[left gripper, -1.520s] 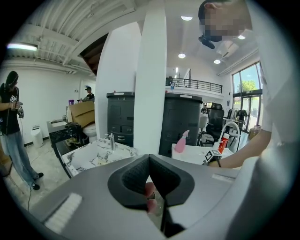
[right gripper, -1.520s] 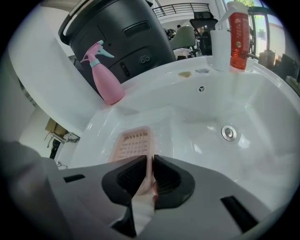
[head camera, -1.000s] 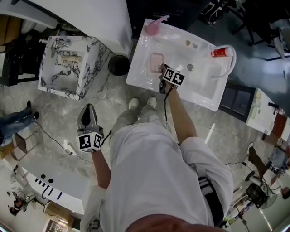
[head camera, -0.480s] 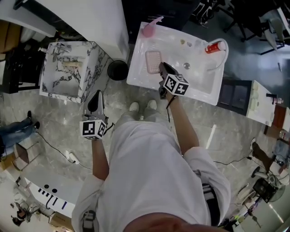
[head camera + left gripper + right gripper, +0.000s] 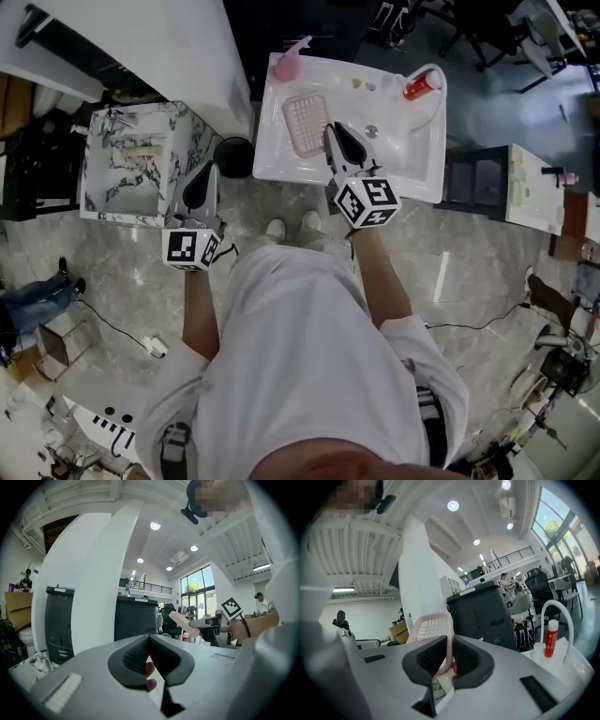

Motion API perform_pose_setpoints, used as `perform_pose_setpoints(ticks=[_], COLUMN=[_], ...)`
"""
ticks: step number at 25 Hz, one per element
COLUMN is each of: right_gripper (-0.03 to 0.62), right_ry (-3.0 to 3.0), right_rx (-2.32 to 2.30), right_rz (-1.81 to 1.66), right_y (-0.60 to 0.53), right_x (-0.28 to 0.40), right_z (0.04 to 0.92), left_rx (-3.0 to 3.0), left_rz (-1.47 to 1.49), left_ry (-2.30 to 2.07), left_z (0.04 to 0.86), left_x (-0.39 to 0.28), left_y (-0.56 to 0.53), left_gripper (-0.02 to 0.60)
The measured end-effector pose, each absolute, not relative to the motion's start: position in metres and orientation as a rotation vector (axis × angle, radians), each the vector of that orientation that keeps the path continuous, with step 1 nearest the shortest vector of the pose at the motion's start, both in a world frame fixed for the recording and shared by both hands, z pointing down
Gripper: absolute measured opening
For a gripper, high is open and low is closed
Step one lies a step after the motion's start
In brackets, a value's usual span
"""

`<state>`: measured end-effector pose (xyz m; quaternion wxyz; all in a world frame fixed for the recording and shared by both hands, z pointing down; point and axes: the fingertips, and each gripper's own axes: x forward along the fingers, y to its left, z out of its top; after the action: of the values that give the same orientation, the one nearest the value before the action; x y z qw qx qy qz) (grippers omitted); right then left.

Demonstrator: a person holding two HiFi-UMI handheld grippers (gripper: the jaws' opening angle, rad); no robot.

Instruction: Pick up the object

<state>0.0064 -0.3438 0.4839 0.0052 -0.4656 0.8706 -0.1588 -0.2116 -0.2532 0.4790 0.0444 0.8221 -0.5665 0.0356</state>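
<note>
A small pink slotted basket [image 5: 304,122] hangs over the white sink basin [image 5: 412,159], held by one wall. My right gripper [image 5: 331,130] is shut on that wall. In the right gripper view the pink wall [image 5: 430,626] stands pinched between the dark pads [image 5: 465,656], with the right gripper [image 5: 450,645] tilted upward. My left gripper [image 5: 201,184] hangs left of the basin, over the floor, with its jaws together and nothing in them. The left gripper view shows the left gripper [image 5: 149,643] shut, with the pink basket [image 5: 183,623] far off to the right.
On the basin stand a pink cup [image 5: 284,64], a red bottle [image 5: 417,86] inside a white hose loop, and a drain [image 5: 371,131]. A marbled open box [image 5: 131,159] and a black round bin [image 5: 232,155] stand at the left. The person's shoes [image 5: 291,227] are below the basin.
The right gripper has risen toward the camera with the pink basket, which was lying in the basin. The left gripper has moved up and forward, closer to the marbled box.
</note>
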Motion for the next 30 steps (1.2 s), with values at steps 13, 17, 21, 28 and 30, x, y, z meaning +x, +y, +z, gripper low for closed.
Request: perform_pose_setpoints(ticks=[13,17,21,28,30], right_gripper=[0.048,0.046,0.046,0.046,0.046], right_ry=[2.645,2.628,2.609,2.588,2.589], right_rx=[-1.546,-1.581,-1.584,-1.594,-1.594], right_rz=[0.185,0.259,0.269,0.274,0.264], right_y=[-0.299,-0.293,-0.287,-0.284,-0.285], right_x=[0.037,0.046,0.056,0.078,0.082], right_z=[0.361,0.355,0.351,0.344,0.347], left_rx=[2.769,2.786,2.794,2.824,2.825], left_rz=[0.002,0.002,-0.018,-0.013,-0.011], left_ry=[-1.658,-1.65,-1.635,-1.594,-1.588], left_z=[0.388,0.375,0.369,0.367,0.367], left_x=[-0.15,-0.137,-0.125,-0.098,-0.093], left_y=[-0.277,-0.282,-0.284,-0.285,-0.285], left_gripper=[-0.005,-0.005,-0.005,-0.005,-0.005])
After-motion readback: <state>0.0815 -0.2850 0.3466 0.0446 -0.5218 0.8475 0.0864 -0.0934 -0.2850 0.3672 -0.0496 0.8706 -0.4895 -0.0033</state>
